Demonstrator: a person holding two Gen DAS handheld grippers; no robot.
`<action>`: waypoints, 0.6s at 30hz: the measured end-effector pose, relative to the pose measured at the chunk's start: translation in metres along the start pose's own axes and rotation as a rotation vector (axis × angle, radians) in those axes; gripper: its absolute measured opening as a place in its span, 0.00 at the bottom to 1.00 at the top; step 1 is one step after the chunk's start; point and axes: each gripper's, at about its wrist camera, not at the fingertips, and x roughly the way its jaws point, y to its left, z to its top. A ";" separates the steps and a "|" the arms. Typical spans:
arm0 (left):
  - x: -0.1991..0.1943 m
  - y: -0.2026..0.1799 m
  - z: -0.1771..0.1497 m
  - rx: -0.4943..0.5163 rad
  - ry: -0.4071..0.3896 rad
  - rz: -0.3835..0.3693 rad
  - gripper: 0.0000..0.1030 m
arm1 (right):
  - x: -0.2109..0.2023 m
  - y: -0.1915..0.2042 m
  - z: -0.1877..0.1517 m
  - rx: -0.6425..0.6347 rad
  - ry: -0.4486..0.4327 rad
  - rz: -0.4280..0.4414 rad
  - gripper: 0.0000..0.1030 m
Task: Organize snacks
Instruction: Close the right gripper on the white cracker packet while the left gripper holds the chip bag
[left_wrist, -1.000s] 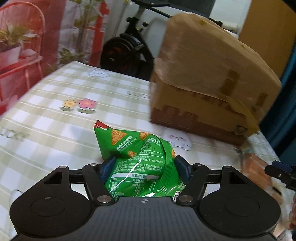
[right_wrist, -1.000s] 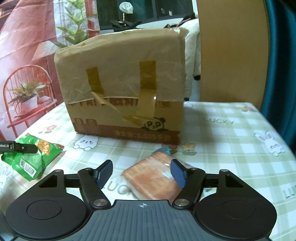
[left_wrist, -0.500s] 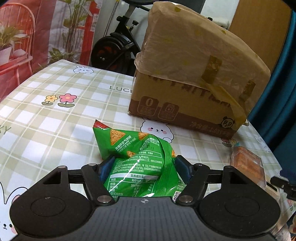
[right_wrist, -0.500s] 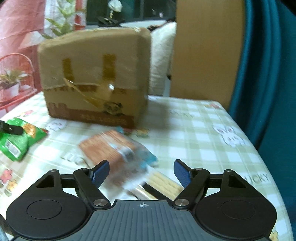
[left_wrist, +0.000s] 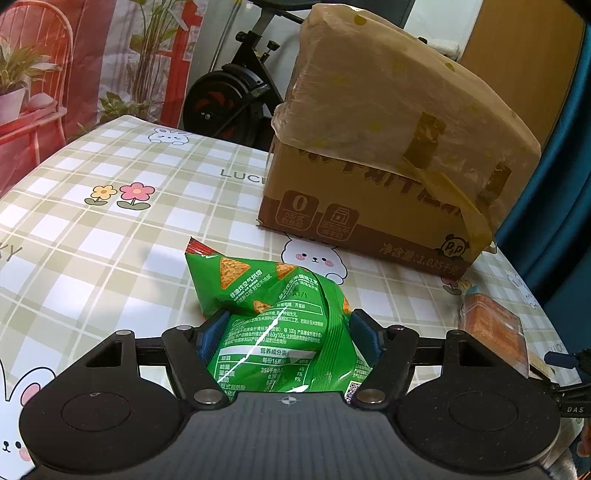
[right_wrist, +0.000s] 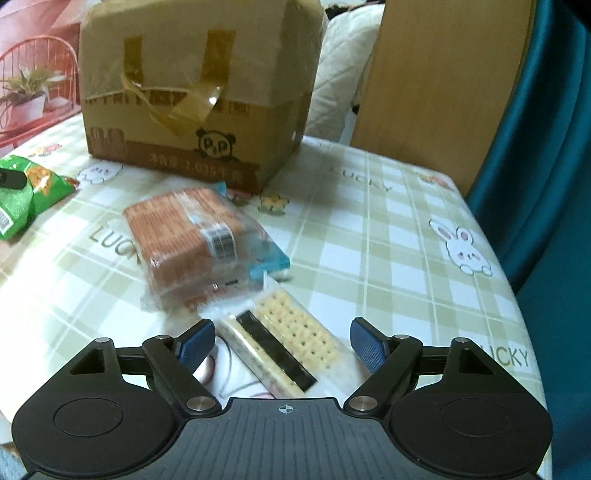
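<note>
The green chip bag (left_wrist: 280, 325) sits crumpled between the blue pads of the left gripper (left_wrist: 284, 332), which are clamped on its sides; the bag's far end points toward the cardboard box (left_wrist: 388, 147). Whether the bag rests on the table (left_wrist: 110, 240) or is lifted off it cannot be told. In the right wrist view the same bag (right_wrist: 26, 192) shows near the table's left edge, with a dark fingertip of the left gripper over it.

The right gripper (right_wrist: 282, 343) hangs over a clear-wrapped pack of crackers (right_wrist: 284, 339) lying near the table's near edge. Its jaws are opening, and the pack lies between them, with neither pad touching it. Touching the far end of that pack lies a bigger clear pack of brown biscuits (right_wrist: 188, 236) with a blue strip along one side; it is somewhat blurred. This brown pack also appears by the table's right edge in the left wrist view (left_wrist: 495, 328).

The taped cardboard box (right_wrist: 199, 88), with a panda mark on its lower band and loose tape hanging down, stands toward the table's far edge, behind the snacks. The table carries a checked cloth printed with rabbits and flowers. An exercise bike (left_wrist: 229, 99) stands beyond the far edge, and a teal curtain (right_wrist: 546, 147) hangs at the right.
</note>
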 end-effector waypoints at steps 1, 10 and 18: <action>0.000 0.000 0.000 0.000 -0.001 0.000 0.71 | 0.000 -0.001 -0.001 -0.003 0.005 0.004 0.75; 0.000 0.000 0.000 0.003 -0.001 0.002 0.71 | 0.005 -0.011 -0.007 0.048 -0.018 0.014 0.65; 0.000 -0.001 -0.001 0.011 -0.001 0.009 0.71 | 0.019 -0.014 0.004 0.185 -0.057 0.009 0.57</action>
